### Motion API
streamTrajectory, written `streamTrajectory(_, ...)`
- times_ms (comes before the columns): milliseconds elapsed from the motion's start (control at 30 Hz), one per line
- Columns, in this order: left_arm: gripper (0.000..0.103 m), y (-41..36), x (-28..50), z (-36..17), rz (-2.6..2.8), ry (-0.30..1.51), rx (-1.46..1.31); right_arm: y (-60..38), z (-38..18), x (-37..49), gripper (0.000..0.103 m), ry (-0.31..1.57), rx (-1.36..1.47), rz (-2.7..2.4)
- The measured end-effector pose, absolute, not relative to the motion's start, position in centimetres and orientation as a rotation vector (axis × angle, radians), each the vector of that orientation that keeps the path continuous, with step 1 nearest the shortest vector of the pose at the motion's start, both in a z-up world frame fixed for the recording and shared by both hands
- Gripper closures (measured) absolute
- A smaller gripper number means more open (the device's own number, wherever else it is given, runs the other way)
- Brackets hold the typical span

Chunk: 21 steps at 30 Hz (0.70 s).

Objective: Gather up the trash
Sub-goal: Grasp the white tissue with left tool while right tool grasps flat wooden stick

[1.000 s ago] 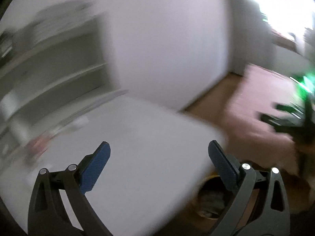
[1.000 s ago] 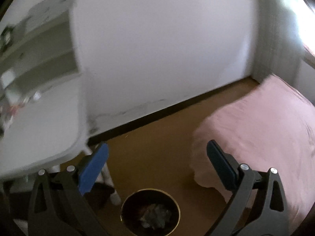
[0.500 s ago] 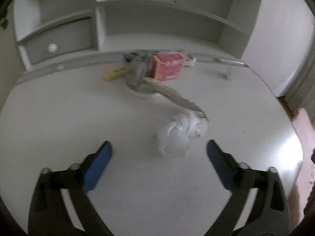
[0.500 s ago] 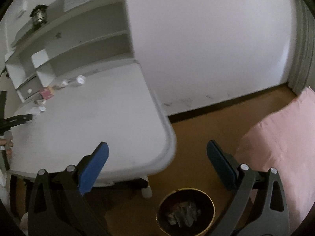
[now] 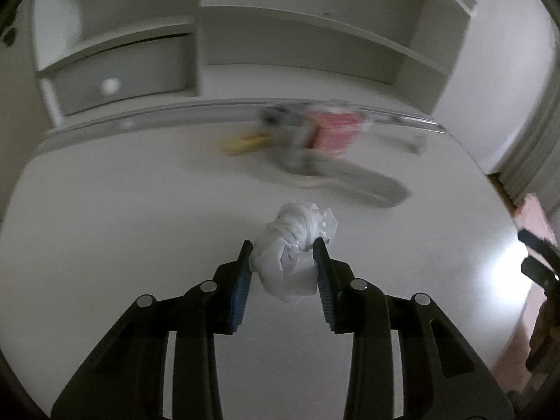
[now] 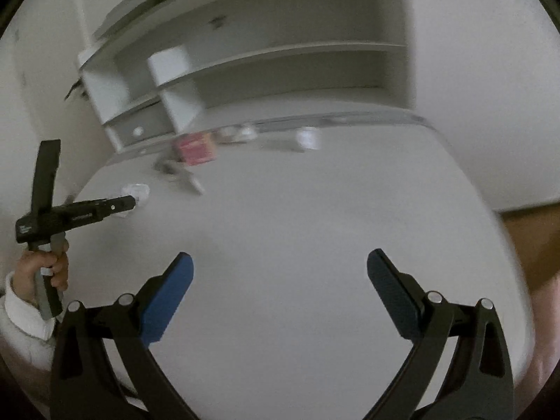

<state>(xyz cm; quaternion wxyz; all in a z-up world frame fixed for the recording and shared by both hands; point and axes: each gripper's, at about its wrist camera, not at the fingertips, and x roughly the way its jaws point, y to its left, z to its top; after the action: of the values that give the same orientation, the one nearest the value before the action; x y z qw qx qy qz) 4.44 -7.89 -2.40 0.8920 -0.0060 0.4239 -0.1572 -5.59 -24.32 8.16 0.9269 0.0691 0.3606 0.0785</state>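
We see our left gripper (image 5: 282,255) low over the white surface (image 5: 122,231), jaws closing around a crumpled white plastic wad (image 5: 297,245). Both blue pads touch its sides. The wad sits roughly mid-surface, nearer the near edge than the clutter behind it; it looks like a knotted thin bag, wrinkled, translucent white.

Our right gripper (image 6: 280,287) hangs over the near right part of the surface, jaws spread wide, nothing between them. Bare surface lies all around it, with free room out to the rounded right edge, where brown floor (image 6: 525,231) shows beyond.

From the right wrist view the left gripper (image 6: 131,203) comes in from the left edge, held by a hand (image 6: 42,269) in a white sleeve (image 6: 21,318).

Behind the wad, toward the far edge, is a blurred clutter: a long grey-beige flat thing (image 5: 360,182) lying just beyond the wad, a yellow item (image 5: 245,141), a red-pink box (image 5: 336,131), and a small white container (image 6: 308,138) further right. We cannot tell what the blurred items are.

Along the far edge stands a white shelf unit (image 5: 301,35) with a drawer with a round knob (image 5: 110,85) at its left. A pink bed (image 5: 532,217) lies past the right edge.
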Motion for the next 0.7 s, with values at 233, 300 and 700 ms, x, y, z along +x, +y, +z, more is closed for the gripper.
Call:
streamTrajectory(233, 0.069, -2.1, 4.1, -2.4, -0.236, 0.878, -0.057, -16.9, 7.5, 3.8, 0.018, 0.808, 0.064, 0.303)
streamTrajectory(300, 0.069, -1.1, 4.1, -2.6, -0.228, 0.884, -0.073, -15.5, 7.1, 5.7, 0.024, 0.821, 0.023, 0.307)
streamTrajectory(700, 0.068, -0.7, 4.7, -3.2, -0.217, 0.872, -0.061, -10.2, 6.2, 9.1, 0.074, 0.852, -0.074, 0.344)
